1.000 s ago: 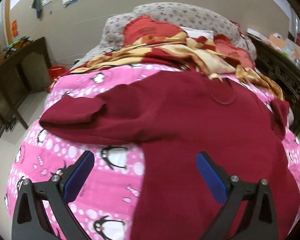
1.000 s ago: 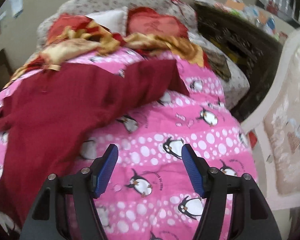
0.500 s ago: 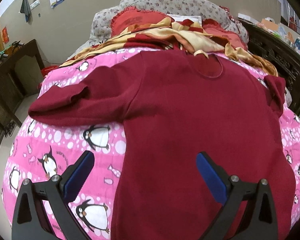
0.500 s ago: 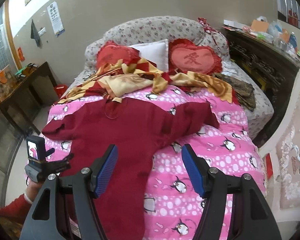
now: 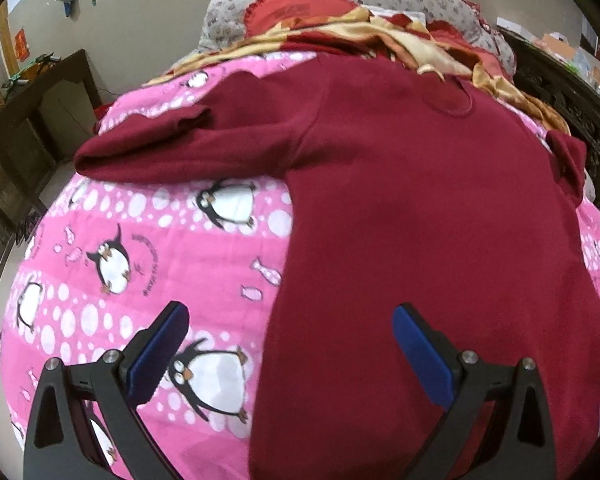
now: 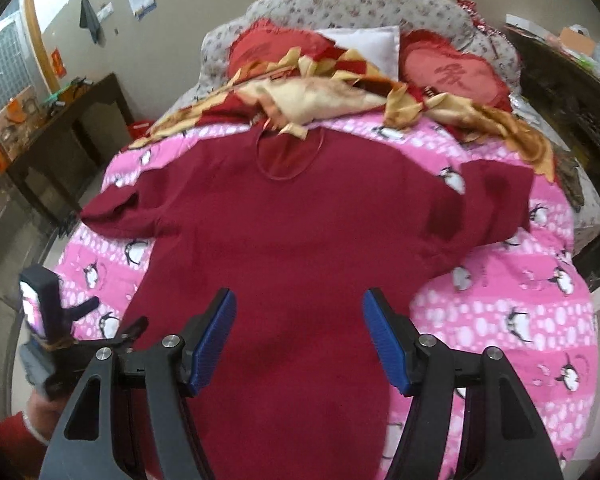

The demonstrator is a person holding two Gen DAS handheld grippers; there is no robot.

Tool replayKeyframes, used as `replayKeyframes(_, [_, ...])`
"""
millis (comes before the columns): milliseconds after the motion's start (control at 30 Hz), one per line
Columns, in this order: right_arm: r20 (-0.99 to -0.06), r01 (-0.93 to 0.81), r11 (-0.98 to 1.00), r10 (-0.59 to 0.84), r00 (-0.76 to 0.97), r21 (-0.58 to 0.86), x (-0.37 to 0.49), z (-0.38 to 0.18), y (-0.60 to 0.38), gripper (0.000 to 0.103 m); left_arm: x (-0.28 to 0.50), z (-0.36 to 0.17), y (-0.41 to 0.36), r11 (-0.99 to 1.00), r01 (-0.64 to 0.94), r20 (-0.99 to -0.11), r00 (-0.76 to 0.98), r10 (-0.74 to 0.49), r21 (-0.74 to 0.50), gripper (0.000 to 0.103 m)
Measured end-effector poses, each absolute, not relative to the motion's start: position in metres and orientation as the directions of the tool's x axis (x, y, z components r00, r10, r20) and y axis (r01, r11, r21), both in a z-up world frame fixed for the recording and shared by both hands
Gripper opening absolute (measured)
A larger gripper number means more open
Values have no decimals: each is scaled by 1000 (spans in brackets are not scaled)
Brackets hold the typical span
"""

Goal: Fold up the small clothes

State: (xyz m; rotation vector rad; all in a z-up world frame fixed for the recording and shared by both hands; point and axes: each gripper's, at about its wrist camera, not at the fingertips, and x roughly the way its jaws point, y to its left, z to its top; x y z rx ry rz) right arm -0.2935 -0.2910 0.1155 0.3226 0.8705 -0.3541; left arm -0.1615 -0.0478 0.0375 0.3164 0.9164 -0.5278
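A dark red long-sleeved top [image 6: 300, 240] lies flat on the pink penguin quilt [image 6: 508, 312], neckline toward 12 o'clock and sleeves out toward 9 and 3. The right hand-held gripper [image 6: 299, 342] hovers over its lower body, jaws spread and empty. The left hand-held gripper [image 5: 290, 354], equally wide apart, straddles the hem's left edge.

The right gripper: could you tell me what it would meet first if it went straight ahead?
Probably the dark red top spread on the pink penguin quilt; the open right gripper points at its body, though depth is unclear.
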Motion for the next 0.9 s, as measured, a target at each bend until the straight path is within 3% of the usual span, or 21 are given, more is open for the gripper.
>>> replayKeyframes(433, [-800, 429, 897, -182, 571, 103, -257, 88, -274, 80, -143, 66, -65, 835, 551, -779, 529, -337, 14, 103])
replayKeyframes(900, [-805, 438, 890, -166, 569, 126, -241, 76, -269, 80, -131, 62, -74, 840, 542, -772, 545, -328, 26, 103])
